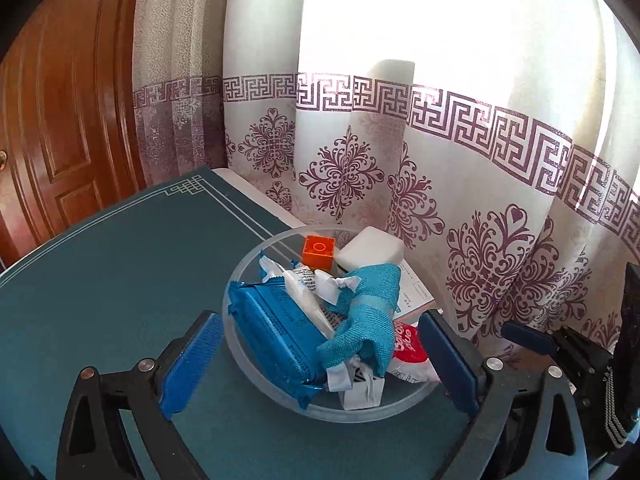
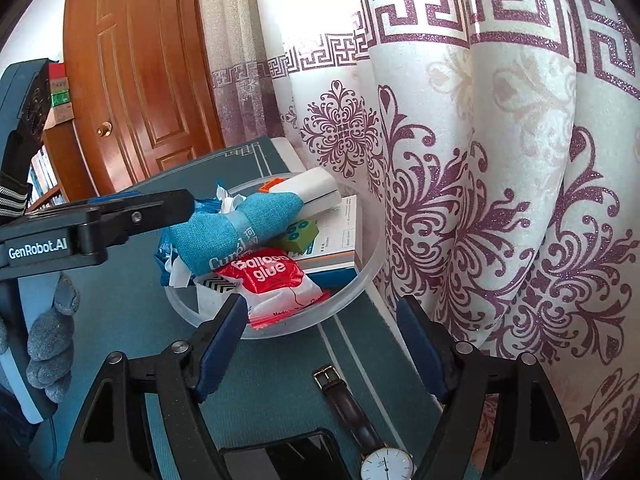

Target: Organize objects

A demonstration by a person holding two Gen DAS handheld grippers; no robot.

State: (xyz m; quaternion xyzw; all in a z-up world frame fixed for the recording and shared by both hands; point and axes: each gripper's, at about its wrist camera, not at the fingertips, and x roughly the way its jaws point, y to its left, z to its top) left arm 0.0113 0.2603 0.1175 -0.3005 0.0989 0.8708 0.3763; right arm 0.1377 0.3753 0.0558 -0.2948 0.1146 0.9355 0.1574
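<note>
My left gripper is spread wide, its blue pads standing either side of the clear round bowl with nothing pinched between them. In the right camera that same gripper comes in from nine o'clock, its tip just at the teal cloth; I cannot tell whether it touches. My gloved hand shows at eight o'clock.

My right gripper is also released, pads apart and empty, hovering over the blue tabletop in front of the bowl.

The bowl sits at twelve o'clock from both tools, near the table's far edge, beside the patterned curtain. Piled inside it: a blue packet at nine o'clock, the teal cloth draped over the middle, an orange block and a white block at the far rim, a red and white balloon glue packet at the near rim, a green block and a booklet beneath.

A wristwatch lies on the table at six o'clock, between my right gripper's arms. A wooden door stands at eleven o'clock.
</note>
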